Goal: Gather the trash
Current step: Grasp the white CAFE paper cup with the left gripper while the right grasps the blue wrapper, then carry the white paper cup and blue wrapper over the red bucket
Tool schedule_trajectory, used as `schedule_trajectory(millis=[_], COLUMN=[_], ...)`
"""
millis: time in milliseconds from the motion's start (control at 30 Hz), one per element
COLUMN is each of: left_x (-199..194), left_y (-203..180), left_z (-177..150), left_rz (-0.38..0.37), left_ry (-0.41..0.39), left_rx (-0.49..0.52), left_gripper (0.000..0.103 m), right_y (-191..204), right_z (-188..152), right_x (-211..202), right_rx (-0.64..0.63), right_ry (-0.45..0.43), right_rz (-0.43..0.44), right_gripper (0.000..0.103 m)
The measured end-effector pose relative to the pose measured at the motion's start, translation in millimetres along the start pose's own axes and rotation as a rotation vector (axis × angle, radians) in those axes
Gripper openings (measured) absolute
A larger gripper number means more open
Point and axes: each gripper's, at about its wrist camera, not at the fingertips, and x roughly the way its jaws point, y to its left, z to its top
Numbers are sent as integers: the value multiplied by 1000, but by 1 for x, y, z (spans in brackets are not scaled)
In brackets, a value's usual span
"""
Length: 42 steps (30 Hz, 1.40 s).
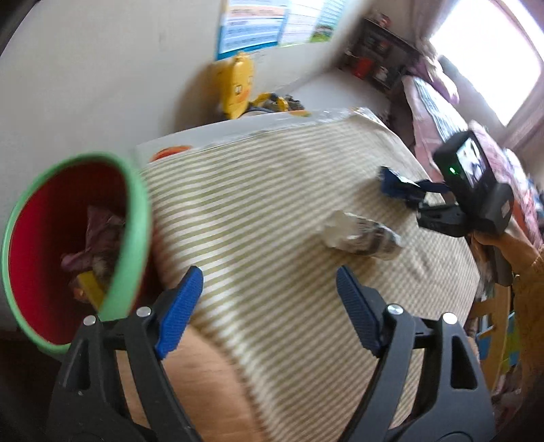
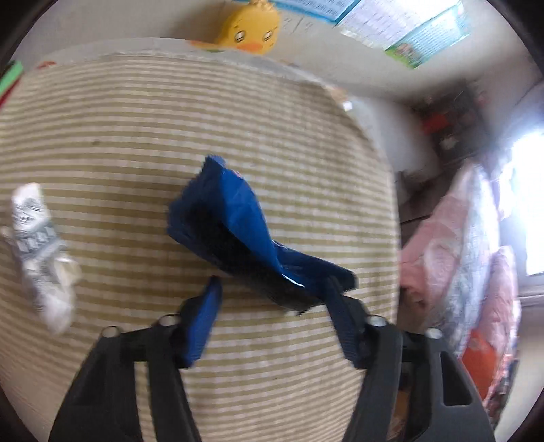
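1. The left gripper (image 1: 268, 306), with ribbed blue pads on black plastic arms, is standing wide apart over the green-and-cream striped woven cloth (image 1: 272, 190), gripping nothing.
2. The round red bin with a green rim (image 1: 134, 217) is sitting at nine o'clock in the left wrist view, with crumpled wrappers inside.
3. A crinkled white-and-grey wrapper (image 1: 360, 234) is lying on the cloth at two o'clock from the left gripper.
4. The right gripper (image 2: 272, 289) is partly open around a creased, glossy blue foil packet (image 2: 231, 217); its right pad is touching the packet, its left pad is standing clear.
5. A yellow duck-shaped toy (image 2: 250, 29) is sitting at twelve o'clock in the right wrist view.
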Motion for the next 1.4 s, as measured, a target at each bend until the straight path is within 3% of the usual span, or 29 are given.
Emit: schedule_trajectory(millis=[133, 167, 267, 367, 567, 667, 867, 1167, 1400], left_x=[13, 13, 28, 44, 85, 108, 122, 65, 13], left_y=[-45, -51, -78, -91, -122, -135, -137, -125, -107], left_z=[9, 8, 9, 9, 19, 18, 22, 19, 22], left_rz=[19, 20, 30, 53, 45, 68, 59, 19, 38], left_ry=[-25, -31, -22, -1, 110, 175, 239, 106, -3], left_rx=[167, 212, 438, 576, 755, 807, 689, 476, 312], left_gripper=[79, 85, 86, 86, 86, 86, 49, 47, 47], right_y=[-33, -40, -49, -47, -14, -8, -15, -11, 4], right_z=[-29, -47, -88, -126, -180, -182, -193, -203, -195], right_x=[-23, -32, -49, -67, -89, -89, -100, -108, -133], right_rx=[280, 367, 537, 708, 933, 940, 963, 958, 931], right_ry=[-102, -133, -179, -207, -278, -267, -314, -334, -366], right_rz=[202, 258, 393, 530, 701, 733, 723, 667, 613], right_gripper=[23, 21, 19, 19, 18, 17, 16, 16, 16])
